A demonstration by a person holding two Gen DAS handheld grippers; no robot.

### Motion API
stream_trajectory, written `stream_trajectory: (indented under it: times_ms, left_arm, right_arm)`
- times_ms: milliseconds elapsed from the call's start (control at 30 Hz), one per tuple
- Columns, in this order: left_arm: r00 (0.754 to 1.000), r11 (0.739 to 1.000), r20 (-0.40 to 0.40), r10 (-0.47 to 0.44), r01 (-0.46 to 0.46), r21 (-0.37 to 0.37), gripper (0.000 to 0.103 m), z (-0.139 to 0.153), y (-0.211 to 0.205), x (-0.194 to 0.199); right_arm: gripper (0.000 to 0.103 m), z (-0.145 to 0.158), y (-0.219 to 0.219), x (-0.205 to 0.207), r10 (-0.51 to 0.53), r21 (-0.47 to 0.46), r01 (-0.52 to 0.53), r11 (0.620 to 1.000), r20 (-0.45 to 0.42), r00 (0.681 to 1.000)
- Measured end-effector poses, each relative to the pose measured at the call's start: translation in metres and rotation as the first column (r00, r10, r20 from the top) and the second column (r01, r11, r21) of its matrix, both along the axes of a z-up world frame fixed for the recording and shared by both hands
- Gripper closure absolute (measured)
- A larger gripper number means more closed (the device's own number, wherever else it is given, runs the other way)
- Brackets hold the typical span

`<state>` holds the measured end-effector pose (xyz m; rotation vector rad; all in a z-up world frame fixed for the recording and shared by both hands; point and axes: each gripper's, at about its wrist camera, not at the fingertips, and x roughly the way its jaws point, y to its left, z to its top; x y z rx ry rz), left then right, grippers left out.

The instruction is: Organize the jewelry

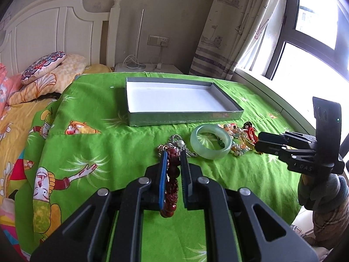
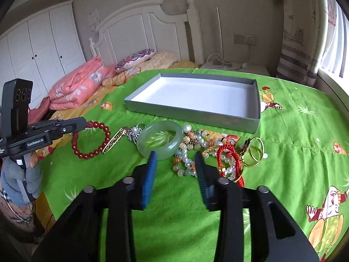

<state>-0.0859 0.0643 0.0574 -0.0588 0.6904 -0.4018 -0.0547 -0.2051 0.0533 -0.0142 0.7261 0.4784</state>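
Bedroom scene: bright green cartoon-print bedsheet (image 2: 294, 152) covers the work surface, white wooden headboard (image 1: 54, 26) behind it, patterned curtain (image 1: 235, 21) beside the window at right.

Shallow grey cardboard tray with white interior (image 2: 196, 93) sits on the sheet at the far side, nothing inside it.

Left gripper (image 1: 174, 152): jaws pinched on a dark red round-bead bracelet (image 2: 90, 140). In the right wrist view the clamp is at the top of the loop and the rest hangs below it, left of the pile; cannot tell whether the lowest beads touch the sheet. In the left wrist view the beads run down between the two pads.

Right gripper (image 2: 175, 158): jaws spread, nothing between them, positioned just short of the jewelry pile. In the left wrist view its tip is near the red and gold pieces at the pile's right end.

Pile on the sheet, just in front of the tray:
- pale green jade bangle (image 2: 160, 139), lying flat
- silver chain piece with a pearl (image 1: 178, 144), touching the bangle's left side, with a gold bar-shaped clip (image 2: 114, 139) next to it
- mixed pearl and orange bead strands (image 2: 192, 150), against the bangle's right side
- red braided cord bracelet (image 2: 226, 155), tangled with the bead strands
- shiny gold bangle (image 2: 255, 152), at the right end of the pile
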Motion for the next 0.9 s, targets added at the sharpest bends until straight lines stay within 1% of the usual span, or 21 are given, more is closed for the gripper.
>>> stream_trajectory:
  times_ms: [100, 167, 233, 267, 367, 400, 433, 467, 533, 567, 600, 700, 767, 833, 900]
  left_arm:
    - [1.000, 1.000, 0.007, 0.011, -0.011, -0.025, 0.092, 0.003, 0.007, -0.002]
    - [1.000, 0.999, 0.009, 0.010, -0.010, -0.045, 0.092, 0.006, 0.012, -0.002]
    - [1.000, 0.999, 0.011, 0.014, -0.014, -0.052, 0.092, 0.007, 0.014, -0.002]
    - [1.000, 0.998, 0.011, 0.013, -0.013, -0.054, 0.092, 0.007, 0.015, -0.003]
    - [1.000, 0.998, 0.009, 0.011, -0.011, -0.067, 0.092, 0.007, 0.017, -0.003]
    - [1.000, 0.997, 0.009, 0.011, -0.011, -0.071, 0.092, 0.008, 0.018, -0.003]
    - [1.000, 0.997, 0.010, 0.012, -0.011, -0.075, 0.092, 0.008, 0.019, -0.003]
    - [1.000, 0.997, 0.013, 0.013, -0.012, -0.079, 0.092, 0.009, 0.020, -0.003]
    - [1.000, 0.996, 0.016, 0.016, -0.014, -0.085, 0.092, 0.011, 0.023, -0.004]
    - [1.000, 0.996, 0.018, 0.017, -0.016, -0.087, 0.092, 0.012, 0.024, -0.004]
    - [1.000, 0.996, 0.020, 0.019, -0.017, -0.089, 0.092, 0.012, 0.025, -0.004]
    - [0.999, 0.995, 0.027, 0.019, -0.016, -0.099, 0.092, 0.015, 0.027, -0.005]
    - [0.999, 0.995, 0.034, 0.016, -0.013, -0.097, 0.092, 0.017, 0.026, -0.006]
    - [0.999, 0.995, 0.040, 0.013, -0.009, -0.096, 0.092, 0.019, 0.026, -0.007]
    - [0.999, 0.995, 0.044, 0.012, -0.008, -0.099, 0.092, 0.021, 0.025, -0.007]
  right_arm:
    - [0.063, -0.008, 0.021, 0.007, 0.031, -0.108, -0.032, 0.994, -0.010, 0.999]
    - [0.063, -0.013, 0.032, 0.013, 0.048, -0.155, -0.051, 0.987, -0.024, 0.999]
    - [0.064, -0.021, 0.040, 0.024, 0.035, -0.205, -0.045, 0.978, -0.051, 0.998]
    - [0.064, -0.026, 0.045, 0.031, 0.015, -0.251, -0.032, 0.967, -0.066, 0.998]
    - [0.064, -0.037, 0.052, 0.046, 0.005, -0.322, -0.029, 0.946, -0.076, 0.997]
    - [0.068, -0.039, 0.054, 0.049, 0.006, -0.335, -0.031, 0.942, -0.074, 0.997]
    - [0.086, -0.040, 0.054, 0.050, 0.018, -0.330, -0.040, 0.943, -0.071, 0.997]
    - [0.087, -0.040, 0.055, 0.051, 0.030, -0.327, -0.050, 0.944, -0.068, 0.997]
    - [0.087, -0.034, 0.052, 0.044, 0.040, -0.308, -0.041, 0.951, -0.010, 0.999]
    - [0.087, -0.029, 0.049, 0.042, 0.039, -0.282, -0.036, 0.959, 0.007, 0.999]
    - [0.094, -0.023, 0.044, 0.039, 0.031, -0.249, -0.025, 0.968, 0.023, 0.999]
    - [0.094, -0.003, 0.027, 0.032, 0.002, -0.144, 0.007, 0.990, 0.059, 0.998]
    - [0.094, 0.012, 0.017, 0.028, -0.014, -0.076, 0.019, 0.997, 0.075, 0.997]
    - [0.094, 0.025, 0.011, 0.028, -0.019, -0.048, 0.023, 0.999, 0.088, 0.996]
    - [0.094, 0.031, 0.012, 0.030, -0.009, -0.053, 0.013, 0.999, 0.077, 0.997]
